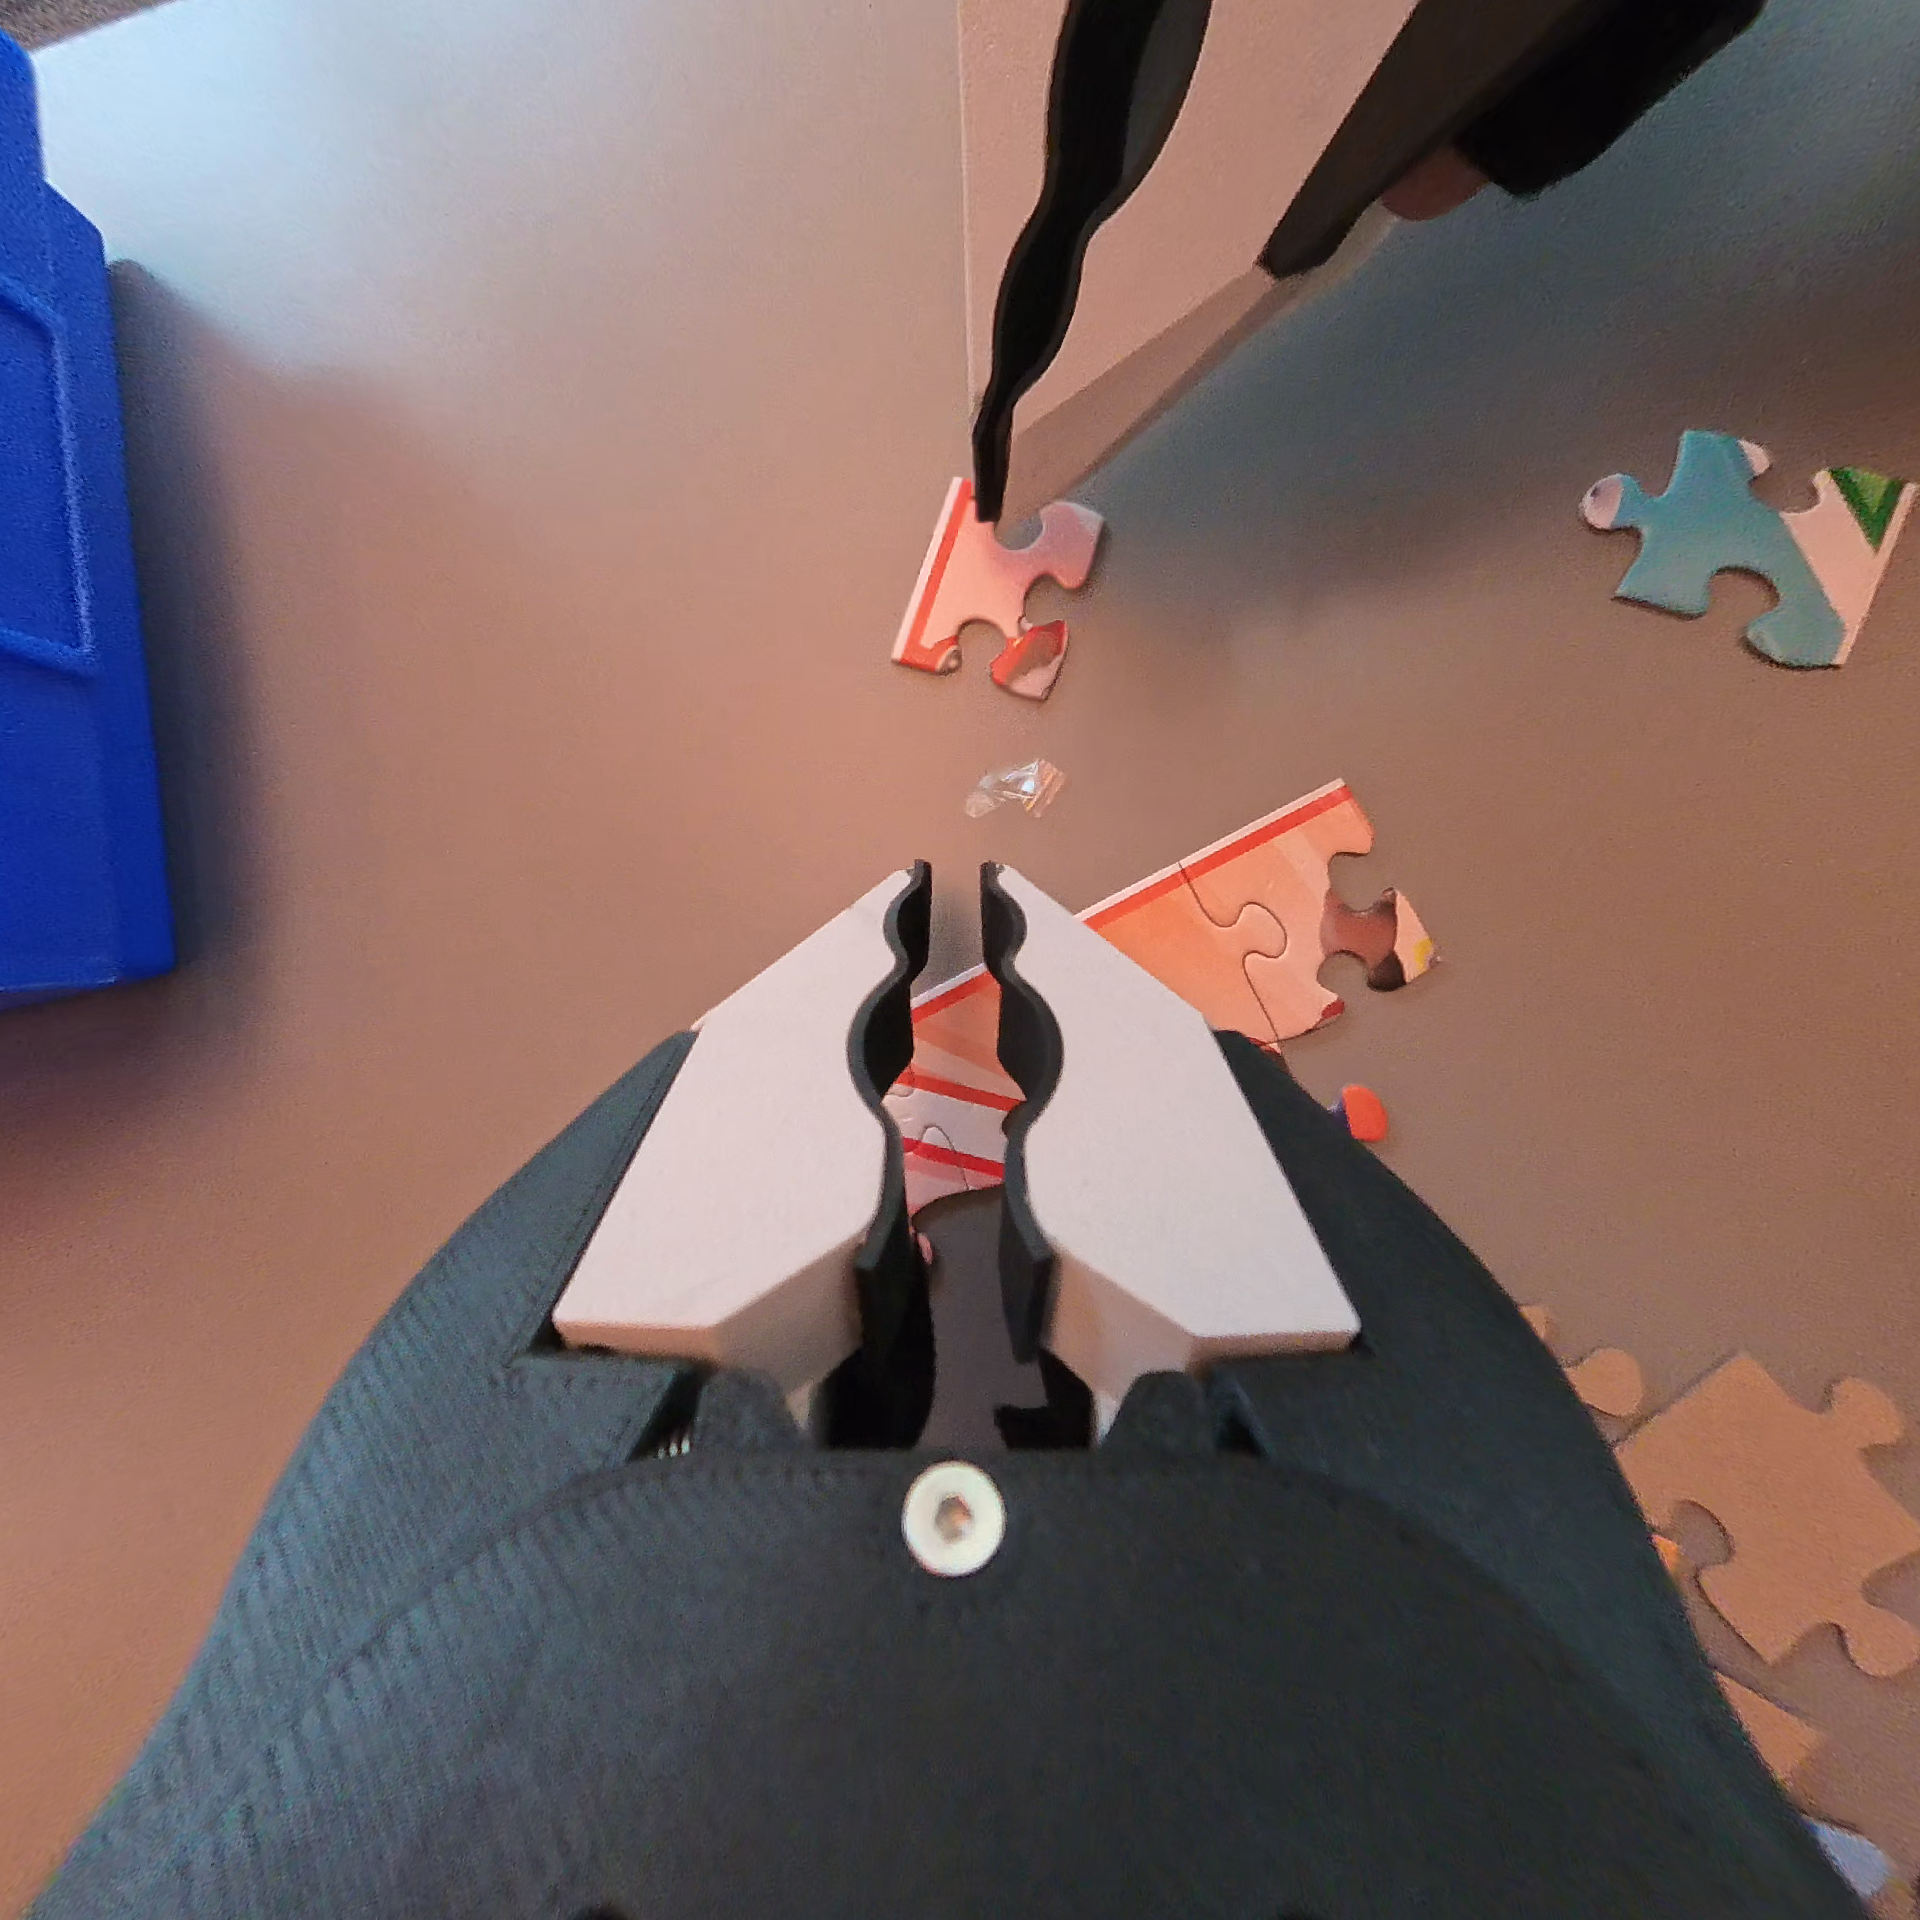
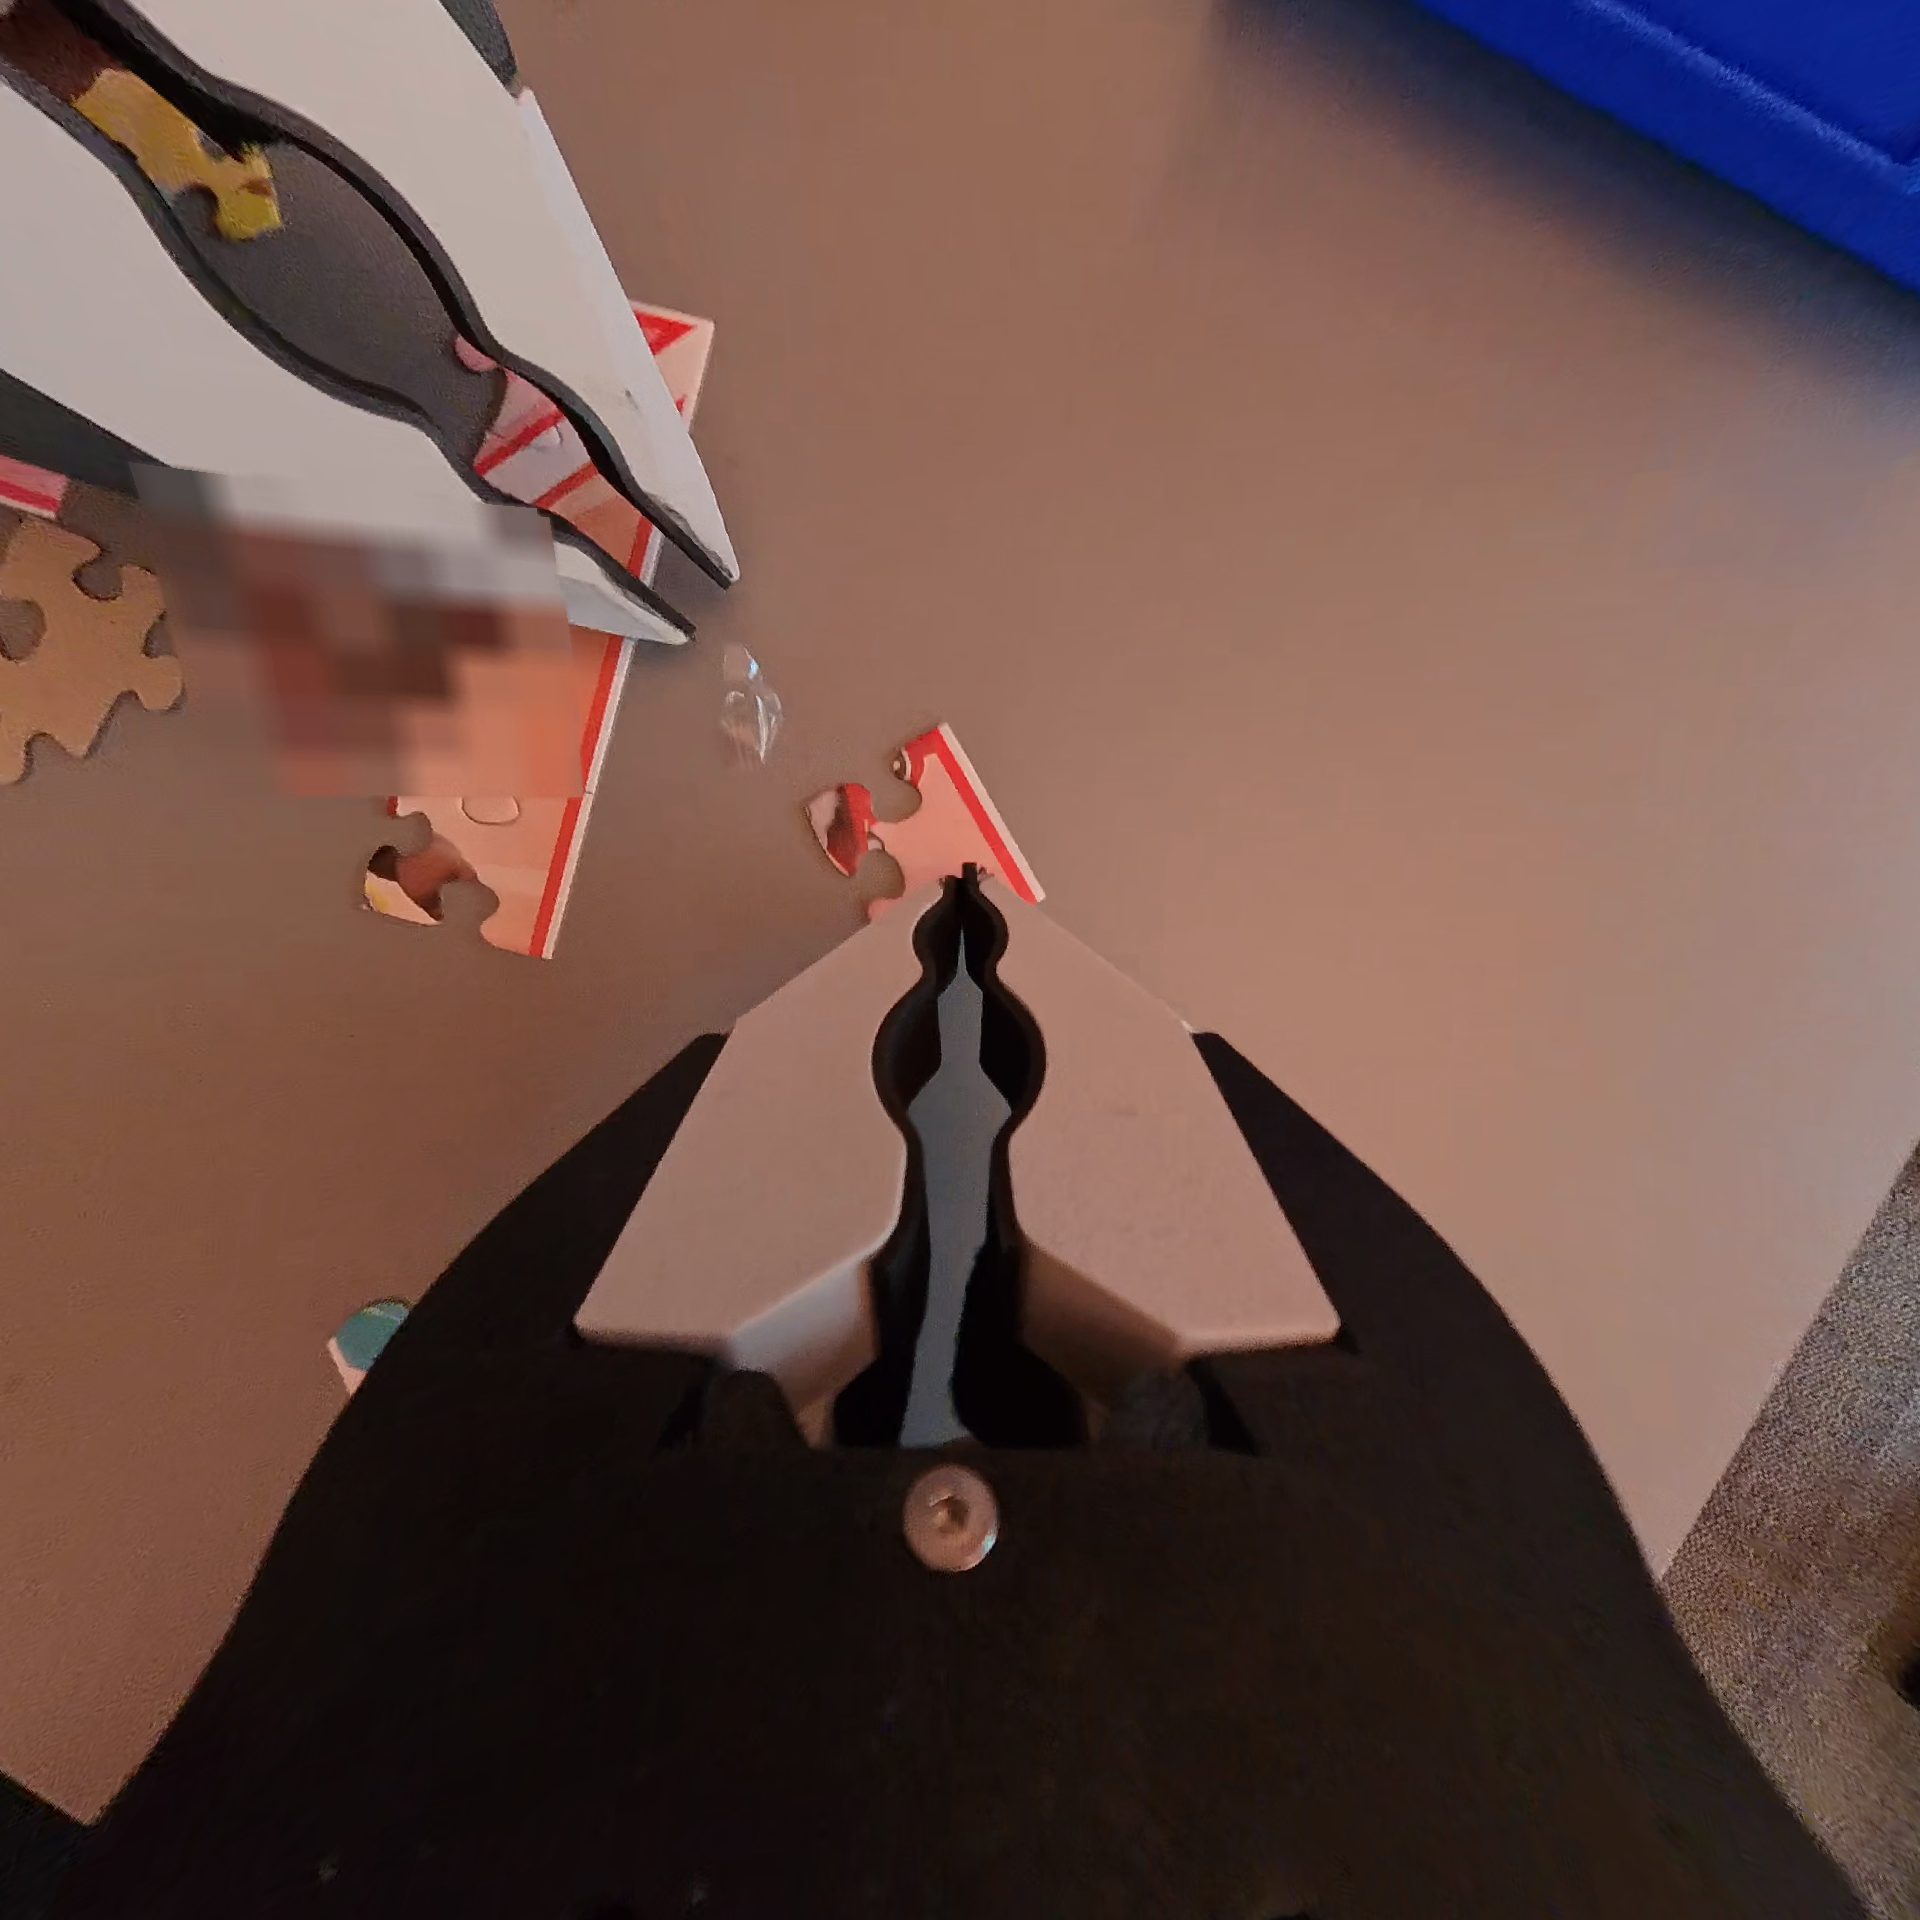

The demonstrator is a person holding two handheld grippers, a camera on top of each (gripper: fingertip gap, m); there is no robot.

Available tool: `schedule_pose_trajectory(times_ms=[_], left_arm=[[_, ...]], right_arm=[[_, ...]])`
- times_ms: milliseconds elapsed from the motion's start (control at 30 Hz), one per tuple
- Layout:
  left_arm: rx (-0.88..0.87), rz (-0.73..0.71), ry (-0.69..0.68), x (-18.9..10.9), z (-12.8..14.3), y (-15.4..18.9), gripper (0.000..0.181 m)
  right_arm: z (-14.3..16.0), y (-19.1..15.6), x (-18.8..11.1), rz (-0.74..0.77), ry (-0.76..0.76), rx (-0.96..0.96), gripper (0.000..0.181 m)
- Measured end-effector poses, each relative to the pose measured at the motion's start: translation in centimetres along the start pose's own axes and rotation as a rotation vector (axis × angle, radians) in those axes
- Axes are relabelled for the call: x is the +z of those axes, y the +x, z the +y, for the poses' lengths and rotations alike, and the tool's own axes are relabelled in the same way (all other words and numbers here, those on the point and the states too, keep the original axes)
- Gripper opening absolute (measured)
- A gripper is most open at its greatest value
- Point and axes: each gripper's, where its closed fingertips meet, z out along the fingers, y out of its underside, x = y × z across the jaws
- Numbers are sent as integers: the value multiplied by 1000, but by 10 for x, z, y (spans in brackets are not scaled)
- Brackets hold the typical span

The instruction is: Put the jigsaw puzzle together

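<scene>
the right gripper [image 2: 964, 878] has its tips pressed together on the edge of a loose orange puzzle piece [image 2: 930, 821], a border piece with a red and white stripe along one side; whether it pinches the piece or only pushes down on it i cannot tell for sure, though it looks like a pinch. the piece lies flat on the grey table [image 2: 1247, 520], apart from the joined section [image 1: 1257, 925] of orange border pieces nearby. the left gripper [image 1: 956, 878] hovers over that joined section with its fingers slightly apart and nothing between them.

to do this step well, i judge the piece should be slid or carried toward the joined section with its striped edge kept in line with the section's striped border, so knob meets socket squarely. the left gripper could press the joined section down so it does not skate away when the new piece is pushed in. a small clear scrap [image 1: 1013, 790], like crumpled plastic, sits between the piece and the section and may get in the way.

further out, a teal and white piece [image 1: 1745, 551] lies face up, and several pieces [image 1: 1766, 1507] lie face down showing plain cardboard. a blue bin [image 1: 73, 623] stands at the table's side; what is inside it is not visible.
</scene>
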Motion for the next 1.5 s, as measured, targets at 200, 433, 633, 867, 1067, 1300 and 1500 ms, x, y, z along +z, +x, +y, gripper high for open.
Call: schedule_pose_trajectory(times_ms=[200, 433, 633, 867, 1067, 1300, 1500], left_arm=[[3, -26, 0, -18, -3, 1, 7], [33, -3, 12, -39, -2, 37, 15], [116, 11, 9, -67, -1, 108, 33], [158, -16, 13, -66, 18, 204, 53], [302, -219, 12, -55, 16, 243, 37], [352, -245, -59, -51, 24, 269, 45], [459, -397, -25, -46, 22, 265, 15]], right_arm=[[7, -7, 2, 7, -56, -18, 0], [33, -57, -16, -2, -118, -12, 0], [45, -116, -25, -62, -116, -35, 0], [62, -180, -39, -144, -58, 43, 0], [80, -219, -52, -143, 14, 123, 0], [92, -239, -61, -153, 88, 201, 0], [98, -249, -66, -156, 111, 212, 0]])
